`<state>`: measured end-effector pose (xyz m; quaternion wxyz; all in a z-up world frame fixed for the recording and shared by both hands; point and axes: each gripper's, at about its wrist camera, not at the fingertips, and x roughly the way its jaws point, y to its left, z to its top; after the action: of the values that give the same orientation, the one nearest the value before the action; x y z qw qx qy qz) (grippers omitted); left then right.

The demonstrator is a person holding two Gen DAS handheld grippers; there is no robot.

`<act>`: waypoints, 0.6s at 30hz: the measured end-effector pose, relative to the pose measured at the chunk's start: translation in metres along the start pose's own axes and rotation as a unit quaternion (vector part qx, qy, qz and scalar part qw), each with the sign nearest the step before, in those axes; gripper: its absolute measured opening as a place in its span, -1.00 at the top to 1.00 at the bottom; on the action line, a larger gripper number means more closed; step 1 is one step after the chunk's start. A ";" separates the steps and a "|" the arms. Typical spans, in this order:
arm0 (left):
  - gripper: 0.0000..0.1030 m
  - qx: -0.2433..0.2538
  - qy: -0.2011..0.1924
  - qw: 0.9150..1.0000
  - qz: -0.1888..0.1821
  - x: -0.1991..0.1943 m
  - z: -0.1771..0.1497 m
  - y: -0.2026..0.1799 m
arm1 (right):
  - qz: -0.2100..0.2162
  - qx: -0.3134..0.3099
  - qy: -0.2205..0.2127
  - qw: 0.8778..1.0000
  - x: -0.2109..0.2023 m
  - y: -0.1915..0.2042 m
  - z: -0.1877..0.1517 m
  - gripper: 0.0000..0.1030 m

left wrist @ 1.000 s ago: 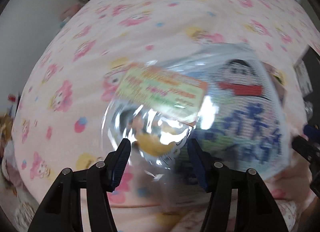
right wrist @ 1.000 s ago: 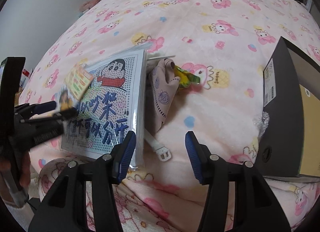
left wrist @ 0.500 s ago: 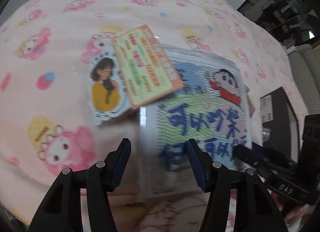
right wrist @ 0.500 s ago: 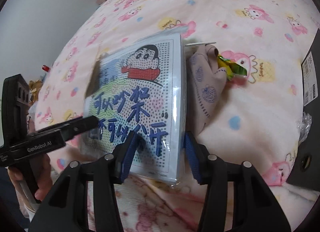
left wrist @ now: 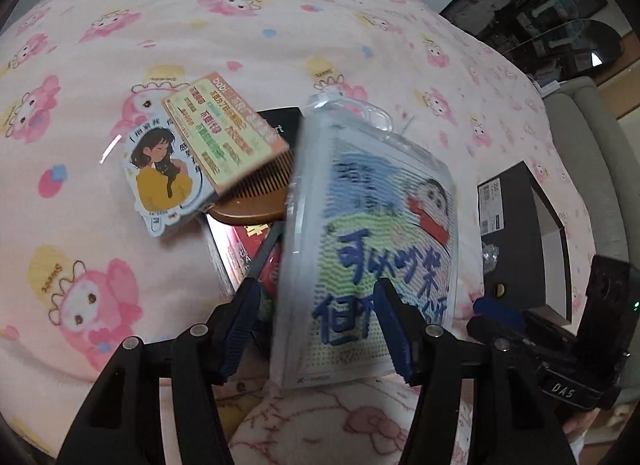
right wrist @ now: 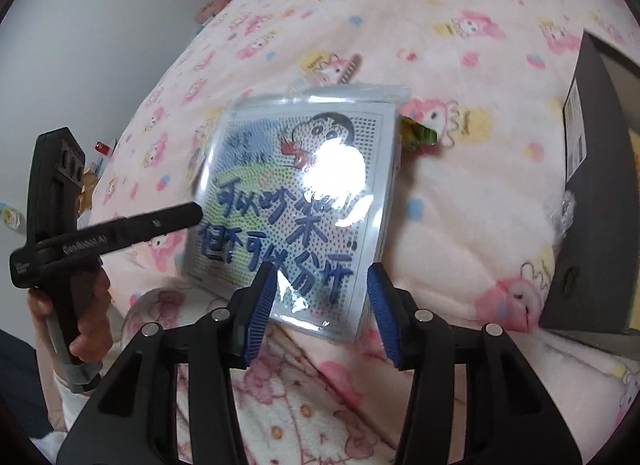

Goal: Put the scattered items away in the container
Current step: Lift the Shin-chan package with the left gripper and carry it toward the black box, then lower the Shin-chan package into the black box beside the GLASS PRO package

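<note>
A plastic-wrapped cartoon picture pack (right wrist: 296,201) is tilted up off the pink blanket. My right gripper (right wrist: 320,301) is shut on its near right corner, one pad on the face and one against the edge. My left gripper (left wrist: 316,321) straddles the pack's (left wrist: 372,233) left edge; a gap shows beside its left pad, so it stands open. A wooden comb (left wrist: 256,193), a red box (left wrist: 244,249), a girl sticker card (left wrist: 160,181) and a green-orange card (left wrist: 224,133) lie beside the raised pack. The black box container (right wrist: 580,205) stands at the right.
A yellow-green wrapper (right wrist: 418,135) lies just past the pack's far right corner. A hand (right wrist: 88,313) holds the left gripper's handle at the left. A pink-patterned leg (right wrist: 304,393) fills the near edge. Crumpled clear plastic (right wrist: 566,209) sits against the container.
The pack went from lying flat to tilted up, uncovering the comb and red box. The two cards slid off its top to the left. My right fingers moved onto its corner.
</note>
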<state>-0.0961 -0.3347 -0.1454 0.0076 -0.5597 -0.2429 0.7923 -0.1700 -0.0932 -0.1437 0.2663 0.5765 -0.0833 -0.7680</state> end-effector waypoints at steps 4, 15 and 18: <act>-0.06 0.007 0.003 1.000 0.017 0.010 0.009 0.000 | -0.023 -0.006 -0.011 1.000 0.011 -0.002 0.010 -0.01; -0.11 0.060 0.021 0.998 0.022 0.004 -0.006 -0.033 | -0.017 -0.009 -0.030 0.999 0.007 -0.007 0.016 0.02; -0.10 0.066 0.007 0.998 -0.009 -0.014 -0.015 -0.050 | -0.022 -0.014 -0.059 0.998 -0.027 -0.008 0.012 0.02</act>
<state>-0.0904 -0.2887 -0.1167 0.0533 -0.5616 -0.1953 0.8022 -0.1781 -0.0746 -0.1206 0.2520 0.5284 -0.0753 -0.8072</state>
